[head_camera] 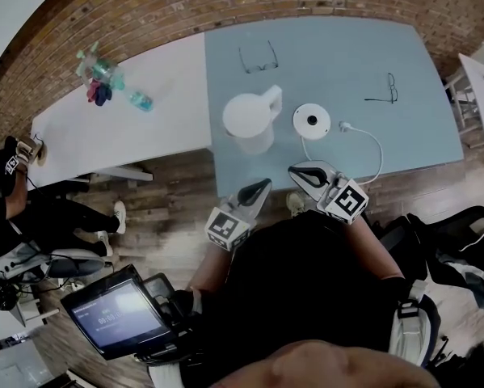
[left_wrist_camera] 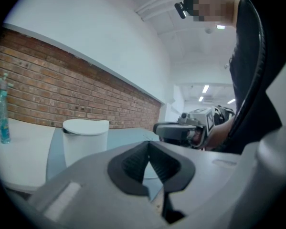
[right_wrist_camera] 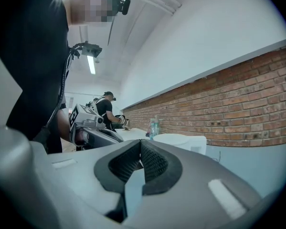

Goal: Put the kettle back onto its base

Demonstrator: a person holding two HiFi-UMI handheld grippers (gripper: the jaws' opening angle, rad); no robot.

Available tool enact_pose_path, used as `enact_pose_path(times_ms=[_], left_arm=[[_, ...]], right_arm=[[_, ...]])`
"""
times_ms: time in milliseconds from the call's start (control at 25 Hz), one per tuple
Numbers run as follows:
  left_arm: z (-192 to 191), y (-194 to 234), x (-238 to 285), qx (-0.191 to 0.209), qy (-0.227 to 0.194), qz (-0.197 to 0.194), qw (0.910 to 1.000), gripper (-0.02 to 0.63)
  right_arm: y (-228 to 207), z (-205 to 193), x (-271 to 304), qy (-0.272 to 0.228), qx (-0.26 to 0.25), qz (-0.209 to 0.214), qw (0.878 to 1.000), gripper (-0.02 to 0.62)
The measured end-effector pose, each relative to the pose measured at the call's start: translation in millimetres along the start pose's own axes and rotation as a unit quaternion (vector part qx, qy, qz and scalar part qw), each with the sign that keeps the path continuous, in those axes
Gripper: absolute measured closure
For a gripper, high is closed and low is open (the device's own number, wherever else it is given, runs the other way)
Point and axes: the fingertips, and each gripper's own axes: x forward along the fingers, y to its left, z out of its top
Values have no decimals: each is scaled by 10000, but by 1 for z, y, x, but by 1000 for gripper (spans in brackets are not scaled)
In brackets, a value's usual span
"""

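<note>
The white kettle (head_camera: 248, 122) stands upright on the pale blue table (head_camera: 347, 47), with its round white base (head_camera: 312, 121) just to its right. A white cord (head_camera: 375, 148) runs from the base. Both grippers hover at the table's near edge, apart from the kettle. My left gripper (head_camera: 260, 187) is shut and empty, and so is my right gripper (head_camera: 300, 173). The kettle (left_wrist_camera: 84, 140) shows left of the left gripper (left_wrist_camera: 148, 146), and the kettle (right_wrist_camera: 181, 140) shows right of the right gripper (right_wrist_camera: 140, 146).
Two pairs of glasses (head_camera: 258, 57) (head_camera: 387, 89) lie further back on the blue table. A white table (head_camera: 120, 120) to the left holds spray bottles (head_camera: 100, 75). A brick wall (head_camera: 225, 2) runs behind. A seated person (head_camera: 31, 208) is at the left.
</note>
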Motion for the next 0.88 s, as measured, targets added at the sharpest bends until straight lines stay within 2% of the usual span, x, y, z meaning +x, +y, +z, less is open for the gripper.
enact_pose_path(times_ms=[680, 880], left_arm=[[13, 31, 49, -6, -31, 403, 9992, 604], [16, 41, 58, -42, -51, 580, 9983, 604]], right_arm=[[-65, -4, 10, 172, 100, 384, 9991, 592], [-86, -14, 15, 341, -191, 287, 9988, 592]])
